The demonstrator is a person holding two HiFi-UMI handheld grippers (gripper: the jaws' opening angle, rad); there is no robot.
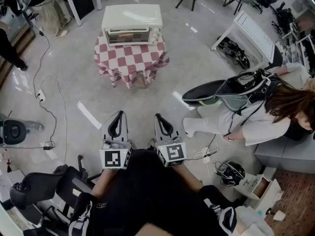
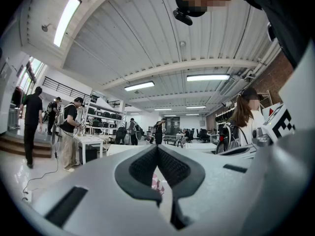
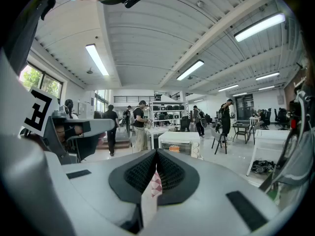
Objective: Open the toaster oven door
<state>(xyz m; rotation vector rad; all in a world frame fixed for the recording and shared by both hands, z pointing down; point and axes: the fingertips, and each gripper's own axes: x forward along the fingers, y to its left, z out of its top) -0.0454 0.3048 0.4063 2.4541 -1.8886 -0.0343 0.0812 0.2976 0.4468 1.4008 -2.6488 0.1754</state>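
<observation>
Left tool (image 1: 118,116) and right tool (image 1: 161,119) have jaws together, holding nothing. Toaster oven (image 1: 132,22) stands at the surface's (image 1: 130,59) far edge, door (image 1: 127,35) shut.

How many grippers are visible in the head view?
2: left gripper low, left of centre; right gripper beside it, right of centre. None seems hidden.
</observation>
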